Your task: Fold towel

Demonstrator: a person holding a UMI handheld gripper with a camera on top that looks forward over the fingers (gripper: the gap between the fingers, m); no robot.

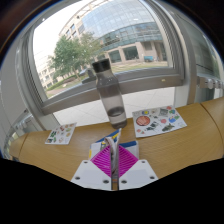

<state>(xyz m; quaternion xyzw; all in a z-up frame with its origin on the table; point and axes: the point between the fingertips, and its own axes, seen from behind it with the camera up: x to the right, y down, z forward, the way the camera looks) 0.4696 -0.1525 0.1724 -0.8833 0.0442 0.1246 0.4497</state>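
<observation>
No towel shows in the gripper view. My gripper (115, 144) hovers low over a wooden table (185, 145), its magenta pads (104, 160) pressed together. A small white, yellow and blue bit (114, 135) sits right at the fingertips. I cannot tell what it is or whether it is held. A clear plastic bottle (105, 90) with a dark cap stands upright on the table just beyond the fingers.
A sheet with coloured stickers (158, 122) lies on the table to the right of the bottle. A smaller printed sheet (62, 132) lies to the left. A large window (60, 50) rises behind the table's far edge, with buildings and trees outside.
</observation>
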